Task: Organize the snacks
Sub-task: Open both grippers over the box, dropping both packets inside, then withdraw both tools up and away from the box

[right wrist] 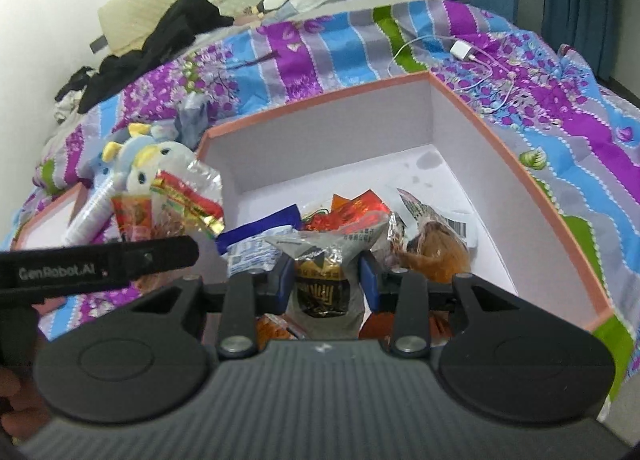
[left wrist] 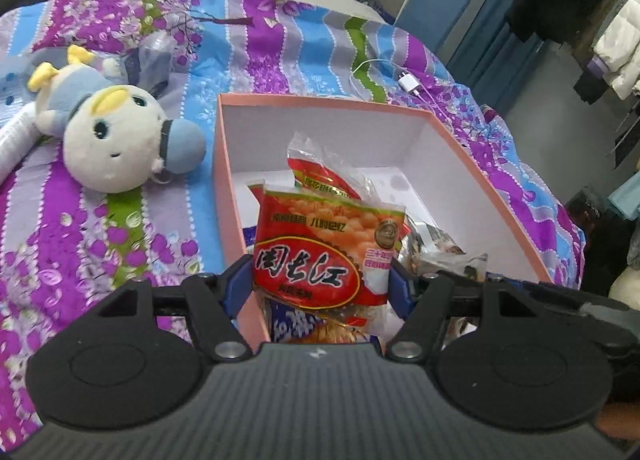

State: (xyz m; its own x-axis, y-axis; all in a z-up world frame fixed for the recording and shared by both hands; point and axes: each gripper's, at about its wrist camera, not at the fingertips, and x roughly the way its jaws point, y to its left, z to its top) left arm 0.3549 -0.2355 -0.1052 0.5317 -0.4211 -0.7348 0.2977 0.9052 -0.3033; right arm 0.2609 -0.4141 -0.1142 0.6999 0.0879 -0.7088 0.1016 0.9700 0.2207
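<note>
A bedroom, mid-tidy: I hold two snacks over the pink box [left wrist: 500, 196] that sits on the striped floral bedspread [left wrist: 120, 220]. My left gripper [left wrist: 322, 280] has its jaws set wide and pressed against both edges of a red snack packet [left wrist: 316, 252], which hangs just above the box's near corner. My right gripper [right wrist: 324, 280] has its jaws closed narrowly on a silver-and-black snack packet [right wrist: 324, 284], held over the near part of the box.

Much of the sorting looks done. Several wrapped snacks already lie on the white floor of the box, among them a brown bun in clear wrap [right wrist: 436, 256] and a red-orange packet [right wrist: 356, 208]; the far half of the box stays bare. As I judge it, what remains is lowering and releasing these two. Whether more snacks wait elsewhere on the bed, I cannot tell. A plush toy [left wrist: 120, 136] and a white charger [left wrist: 408, 82] rest beside the box.
</note>
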